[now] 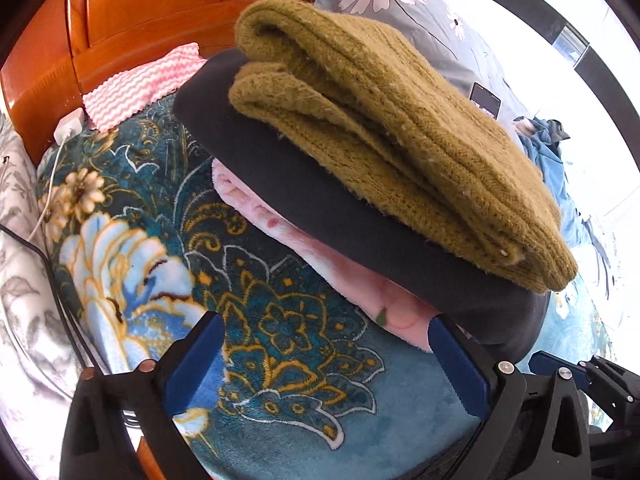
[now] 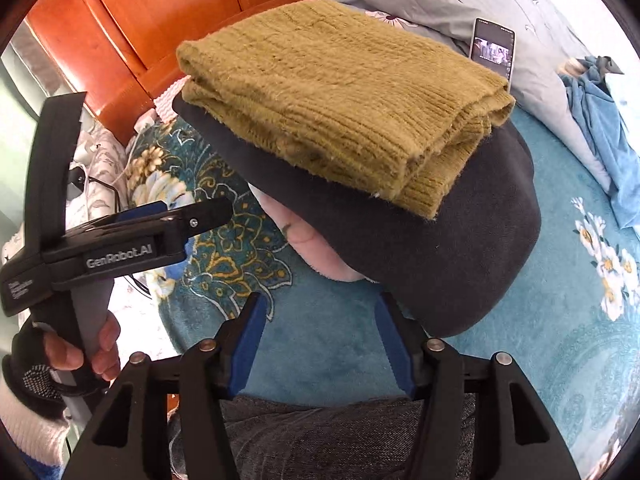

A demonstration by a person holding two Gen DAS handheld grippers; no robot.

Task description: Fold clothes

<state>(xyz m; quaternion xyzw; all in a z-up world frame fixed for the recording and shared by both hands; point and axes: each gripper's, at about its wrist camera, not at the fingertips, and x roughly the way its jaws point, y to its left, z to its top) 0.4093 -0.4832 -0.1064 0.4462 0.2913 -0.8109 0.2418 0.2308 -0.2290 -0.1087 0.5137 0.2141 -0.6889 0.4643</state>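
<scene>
A folded olive sweater (image 2: 340, 108) lies on top of a dark folded garment (image 2: 460, 248), which rests on a pink one (image 1: 320, 248); the stack sits on the bed's teal floral blanket (image 1: 280, 360). In front of the stack, the left gripper (image 1: 328, 364) has its fingers spread wide and empty. The right gripper (image 2: 320, 340), just beside the dark garment's near edge, stands partly open, gripping nothing.

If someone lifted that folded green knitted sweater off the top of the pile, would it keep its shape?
Probably not. The green sweater is thick, soft knit, so lifted by one edge its folded layers would likely sag open. It looks light for its bulk. Its fuzzy surface should cling to the dark garment rather than slide.
</scene>
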